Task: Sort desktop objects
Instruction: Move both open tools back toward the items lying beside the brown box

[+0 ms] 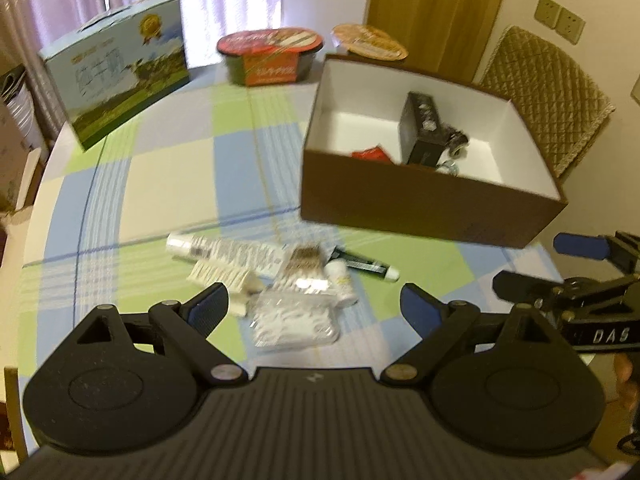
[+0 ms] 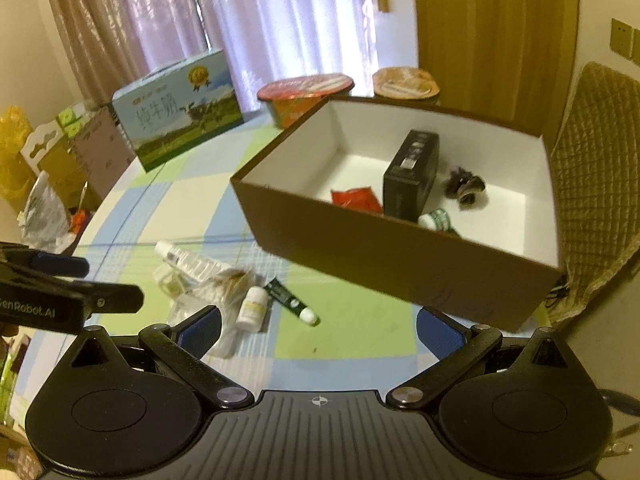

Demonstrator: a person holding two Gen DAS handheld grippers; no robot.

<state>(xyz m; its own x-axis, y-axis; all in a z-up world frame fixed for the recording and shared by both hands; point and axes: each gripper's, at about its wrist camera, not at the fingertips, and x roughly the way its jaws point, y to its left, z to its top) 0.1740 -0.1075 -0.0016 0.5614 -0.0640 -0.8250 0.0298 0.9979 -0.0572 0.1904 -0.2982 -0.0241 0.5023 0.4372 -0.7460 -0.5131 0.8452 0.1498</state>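
Note:
A brown box (image 1: 420,200) with white inside stands on the checked table; it holds a black carton (image 1: 422,128), a red packet (image 1: 370,155) and small items. In front of it lies a pile: a white tube (image 1: 224,250), a clear plastic bag (image 1: 296,316), a small white bottle (image 1: 342,282) and a black tube (image 1: 366,266). My left gripper (image 1: 316,308) is open and empty, just above the pile. My right gripper (image 2: 318,328) is open and empty, near the bottle (image 2: 252,308), the black tube (image 2: 290,300) and the box (image 2: 400,256).
A blue milk carton (image 1: 120,76), a red instant-noodle bowl (image 1: 270,54) and an orange-lidded bowl (image 1: 370,40) stand at the table's far side. A quilted chair (image 1: 548,96) is behind the box. Boxes and bags (image 2: 52,168) sit beyond the table's left edge.

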